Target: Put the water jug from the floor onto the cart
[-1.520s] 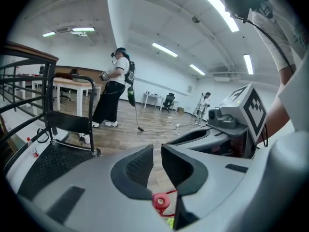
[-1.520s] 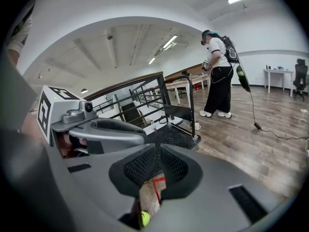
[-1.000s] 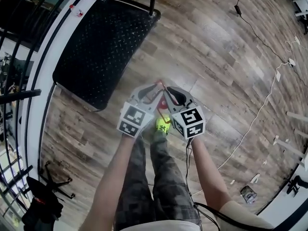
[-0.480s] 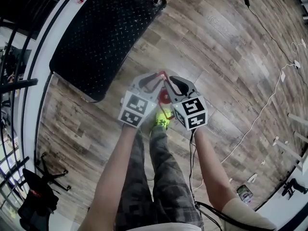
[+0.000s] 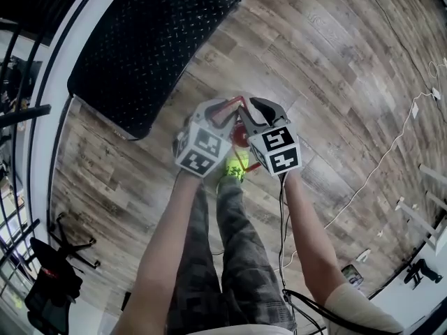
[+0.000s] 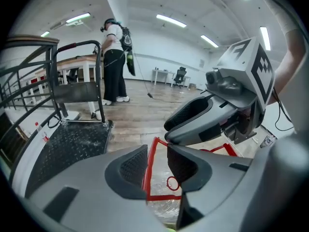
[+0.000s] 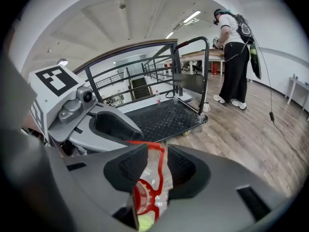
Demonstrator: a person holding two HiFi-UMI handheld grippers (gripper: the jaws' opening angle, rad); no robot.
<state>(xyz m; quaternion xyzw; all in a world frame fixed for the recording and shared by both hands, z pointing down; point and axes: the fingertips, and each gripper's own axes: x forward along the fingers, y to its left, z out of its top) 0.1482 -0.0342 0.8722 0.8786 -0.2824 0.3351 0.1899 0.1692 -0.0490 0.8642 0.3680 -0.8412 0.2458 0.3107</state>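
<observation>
Head view: my left gripper (image 5: 225, 109) and right gripper (image 5: 253, 110) meet tip to tip over the clear plastic water jug (image 5: 239, 139). It's down over the wood-plank floor (image 5: 335, 82) by my feet, near the black diamond-plate cart (image 5: 147, 40), not on it.

Left gripper view: jaws opening, the jug's red handle (image 6: 149, 161) between the pads, none pressing.

Right gripper view: same deal, jaws opening around that handle.

The left gripper (image 6: 158, 166) is opening its jaws around the red jug handle (image 6: 150, 154), cart (image 6: 63, 144) at left
</observation>
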